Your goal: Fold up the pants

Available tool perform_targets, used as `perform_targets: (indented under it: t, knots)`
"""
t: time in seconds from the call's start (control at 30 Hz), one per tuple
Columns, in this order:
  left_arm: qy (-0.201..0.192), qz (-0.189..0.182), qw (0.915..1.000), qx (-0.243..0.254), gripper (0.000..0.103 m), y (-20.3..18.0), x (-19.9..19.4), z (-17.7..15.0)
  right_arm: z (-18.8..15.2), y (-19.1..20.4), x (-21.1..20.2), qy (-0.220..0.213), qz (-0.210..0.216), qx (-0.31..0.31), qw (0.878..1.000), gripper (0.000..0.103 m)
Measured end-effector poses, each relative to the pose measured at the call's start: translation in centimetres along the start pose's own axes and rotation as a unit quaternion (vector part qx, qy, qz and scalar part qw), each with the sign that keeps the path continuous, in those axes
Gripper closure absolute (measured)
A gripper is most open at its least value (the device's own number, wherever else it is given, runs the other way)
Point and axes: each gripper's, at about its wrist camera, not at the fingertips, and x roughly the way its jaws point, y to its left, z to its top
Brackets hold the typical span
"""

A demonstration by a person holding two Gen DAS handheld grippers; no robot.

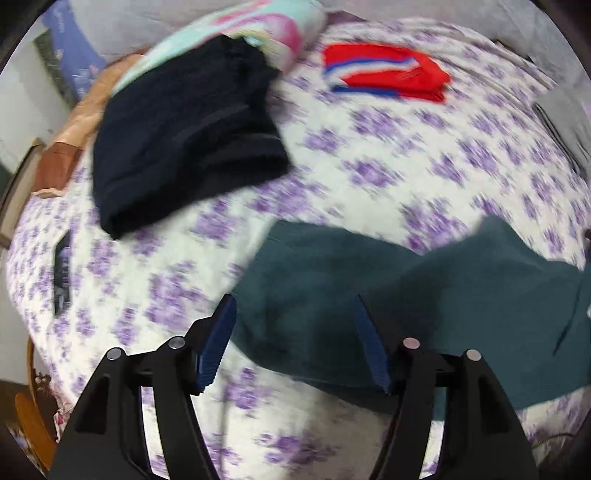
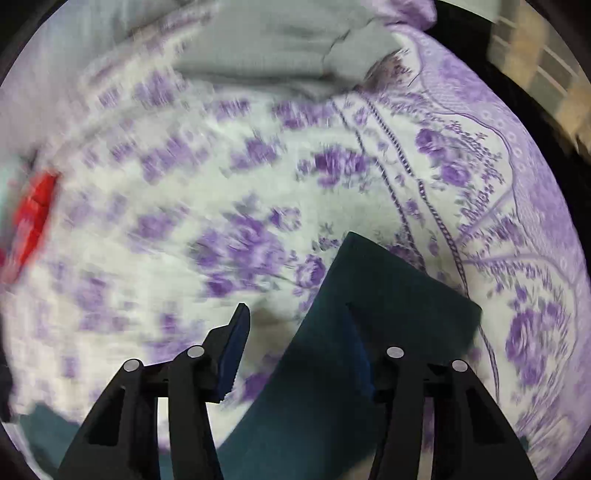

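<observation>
Dark teal pants (image 1: 424, 295) lie on the purple-flowered bedspread (image 1: 369, 155). In the left wrist view they spread across the lower right. My left gripper (image 1: 293, 314) is open above their near left edge, holding nothing. In the right wrist view a pant leg end (image 2: 388, 295) points away from me. My right gripper (image 2: 295, 317) is open over its left edge, the right finger over the cloth, the left finger over bare bedspread (image 2: 221, 184). Both views are motion-blurred.
A folded black garment (image 1: 184, 136) lies at the upper left, partly on a pastel pillow (image 1: 258, 29). A folded red garment with blue and white stripes (image 1: 384, 72) lies at the back. A grey cloth (image 2: 277, 48) lies at the far side. A dark flat object (image 1: 62, 273) lies left.
</observation>
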Motion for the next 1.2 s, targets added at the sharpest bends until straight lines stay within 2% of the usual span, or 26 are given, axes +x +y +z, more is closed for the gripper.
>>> perform_targets:
  t: [0.07, 0.13, 0.2, 0.27, 0.33, 0.4, 0.47, 0.53, 0.57, 0.67, 0.77, 0.9, 0.97, 1.0, 1.03, 1.07, 1.1, 1.13, 1.2]
  knots:
    - [0.02, -0.004, 0.9997, 0.012, 0.04, -1.2, 1.1, -0.9, 0.0, -0.5, 0.2, -0.007, -0.003, 0.004, 1.0, 0.098]
    - [0.044, -0.012, 0.9989, 0.006, 0.04, -1.6, 2.6, -1.6, -0.1, -2.4, -1.7, -0.024, 0.049, 0.043, 0.998, 0.101]
    - [0.064, 0.002, 0.9979, 0.007, 0.04, -1.6, 4.0, -1.9, -1.0, -5.0, -5.4, -0.062, 0.103, 0.069, 0.99, 0.102]
    - [0.085, 0.016, 0.9962, 0.012, 0.039, -1.5, 5.3, -2.2, -3.0, -8.4, -9.1, -0.093, 0.148, 0.095, 0.98, 0.102]
    - [0.086, 0.024, 0.996, 0.014, 0.037, -1.2, 5.9, -2.3, -6.1, -12.7, -13.0, -0.121, 0.182, 0.121, 0.968, 0.102]
    - [0.086, 0.026, 0.9958, 0.018, 0.036, -1.2, 6.1, -2.1, -9.6, -16.7, -14.9, -0.126, 0.212, 0.144, 0.958, 0.102]
    - [0.087, 0.029, 0.9954, 0.026, 0.035, -1.3, 6.3, -1.9, -13.0, -19.5, -14.6, -0.102, 0.222, 0.163, 0.956, 0.102]
    - [0.088, 0.038, 0.9944, 0.044, 0.035, -1.8, 6.5, -1.7, -16.9, -21.9, -12.9, -0.068, 0.202, 0.192, 0.958, 0.101]
    - [0.089, 0.041, 0.9939, 0.051, 0.034, -2.0, 6.5, -1.7, -18.8, -23.0, -11.4, -0.042, 0.202, 0.215, 0.954, 0.101]
    - [0.089, 0.05, 0.9923, 0.07, 0.034, -2.6, 6.4, -1.6, -21.6, -22.9, -9.2, -0.01, 0.169, 0.228, 0.959, 0.101]
    - [0.087, 0.058, 0.9907, 0.087, 0.034, -3.0, 6.2, -1.7, -22.7, -23.5, -9.5, -0.026, 0.157, 0.248, 0.956, 0.102]
    - [0.085, 0.056, 0.9913, 0.083, 0.034, -2.5, 5.9, -1.4, -21.9, -24.2, -11.9, -0.073, 0.174, 0.252, 0.949, 0.103]
    - [0.088, 0.045, 0.9927, 0.069, 0.034, -1.9, 6.1, -1.2, -21.2, -24.2, -11.7, -0.059, 0.166, 0.247, 0.953, 0.097]
    - [0.089, 0.043, 0.993, 0.065, 0.034, -1.4, 5.9, -1.2, -20.8, -24.2, -11.3, -0.055, 0.154, 0.249, 0.955, 0.082]
    - [0.088, 0.041, 0.9934, 0.061, 0.035, -1.4, 5.8, -1.2, -20.8, -24.4, -11.1, -0.052, 0.147, 0.255, 0.954, 0.057]
    - [0.086, 0.039, 0.9938, 0.06, 0.035, -1.3, 5.7, -1.2, -20.5, -24.3, -10.6, -0.047, 0.147, 0.266, 0.952, 0.056]
    - [0.082, 0.035, 0.9942, 0.06, 0.035, -1.3, 5.5, -1.2, -20.5, -24.4, -10.3, -0.04, 0.148, 0.267, 0.952, 0.058]
    - [0.079, 0.03, 0.9946, 0.06, 0.035, -0.9, 5.5, -1.2, -20.2, -24.0, -9.6, -0.026, 0.141, 0.264, 0.954, 0.073]
    - [0.075, 0.011, 0.9957, 0.053, 0.035, -0.8, 5.0, -1.4, -19.5, -23.0, -8.7, -0.022, 0.131, 0.252, 0.959, 0.086]
